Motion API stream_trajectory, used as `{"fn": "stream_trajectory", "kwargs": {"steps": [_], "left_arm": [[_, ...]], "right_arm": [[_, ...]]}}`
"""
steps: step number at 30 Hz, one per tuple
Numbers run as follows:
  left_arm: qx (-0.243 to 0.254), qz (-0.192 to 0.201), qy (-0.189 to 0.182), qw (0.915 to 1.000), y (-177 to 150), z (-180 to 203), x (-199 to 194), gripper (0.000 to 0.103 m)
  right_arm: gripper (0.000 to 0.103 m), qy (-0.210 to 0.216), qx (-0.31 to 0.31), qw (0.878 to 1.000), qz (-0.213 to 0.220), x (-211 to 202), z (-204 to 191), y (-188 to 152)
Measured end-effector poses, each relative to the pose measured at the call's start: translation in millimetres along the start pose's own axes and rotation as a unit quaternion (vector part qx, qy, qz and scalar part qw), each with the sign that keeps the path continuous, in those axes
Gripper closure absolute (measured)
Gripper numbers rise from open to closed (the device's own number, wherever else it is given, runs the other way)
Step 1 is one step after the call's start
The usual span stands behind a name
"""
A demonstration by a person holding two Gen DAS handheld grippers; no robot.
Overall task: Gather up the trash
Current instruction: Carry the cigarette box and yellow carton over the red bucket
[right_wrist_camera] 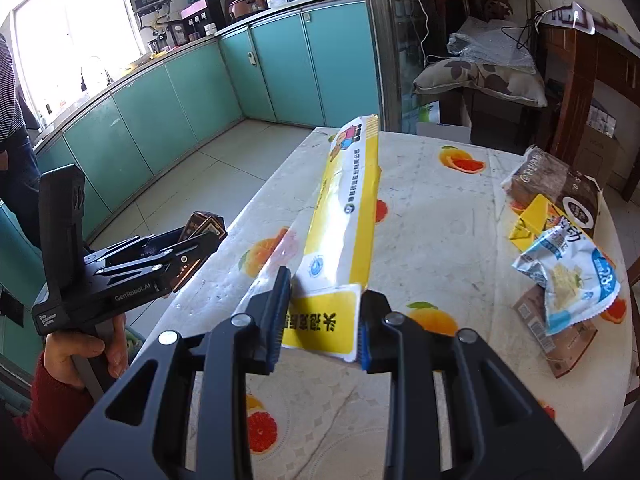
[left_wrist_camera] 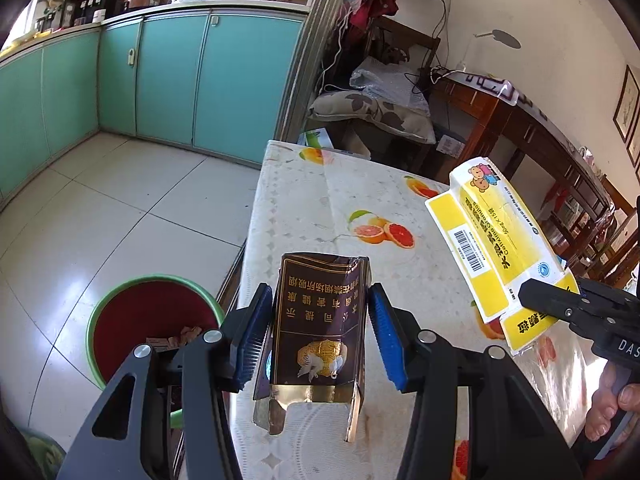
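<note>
Sagging a little along its length, the yellow medicine carton [right_wrist_camera: 344, 216] stuck out in the air over the table [right_wrist_camera: 440, 240], flattened and open at the ends, so it looked empty, light and easily bent. The right gripper [right_wrist_camera: 322, 320] was clamped across its near end flap, blue pads [right_wrist_camera: 280, 312] pressing from both sides. That hold sat at one extreme of a long, floppy piece of card; a grip nearer the middle would probably have swung less, though thin card of this sort should forgive a squeeze without slipping.

The dark cigarette pack [left_wrist_camera: 320, 320] was likewise raised above the table edge, torn open, its gold foil lining showing at the bottom. The left gripper [left_wrist_camera: 316, 336] held it by its two narrow sides, fingers closed onto it. It appeared empty and crushable, and its glossy skin might slide if the pinch loosened.

Below and to the left of that pack stood a green-rimmed bin [left_wrist_camera: 152, 328] on the tiled floor, with scraps already inside; it seemed the likely place for both pieces.

Farther right on the fruit-patterned tablecloth lay more litter: a blue-and-white snack wrapper [right_wrist_camera: 568, 276], crinkled and very soft, resting on a flattened brown box [right_wrist_camera: 560, 336], with a brown bag [right_wrist_camera: 552, 184] behind them.
</note>
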State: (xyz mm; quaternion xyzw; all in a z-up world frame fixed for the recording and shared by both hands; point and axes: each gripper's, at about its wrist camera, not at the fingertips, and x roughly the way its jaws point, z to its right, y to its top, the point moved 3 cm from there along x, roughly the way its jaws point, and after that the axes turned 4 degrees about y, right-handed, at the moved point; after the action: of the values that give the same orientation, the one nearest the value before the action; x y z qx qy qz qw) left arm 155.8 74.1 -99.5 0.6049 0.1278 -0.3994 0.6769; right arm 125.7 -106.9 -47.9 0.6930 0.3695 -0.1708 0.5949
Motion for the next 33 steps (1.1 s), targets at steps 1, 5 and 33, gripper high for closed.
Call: {"fn": "stream_trajectory", "kwargs": {"steps": [1,5,33], "left_arm": [[-0.007,0.001,0.003,1.0000,-0.1,-7.5,-1.1,0.056],[-0.038,0.005,0.015,0.9992,1.1,-37.9,-6.0,0.056],[-0.157,-0.066,0.109,0.9794,-35.5,-192.7,45.2,0.056]], "right_arm": [[0.075,0.003,-0.003,1.000,-0.001,3.2,-4.2,1.0],[0.075,0.018,-0.013,1.000,-0.006,16.5,-20.2,5.5],[0.074,0.108,-0.075,0.989,-0.069,134.7,-120.5,38.2]]}}
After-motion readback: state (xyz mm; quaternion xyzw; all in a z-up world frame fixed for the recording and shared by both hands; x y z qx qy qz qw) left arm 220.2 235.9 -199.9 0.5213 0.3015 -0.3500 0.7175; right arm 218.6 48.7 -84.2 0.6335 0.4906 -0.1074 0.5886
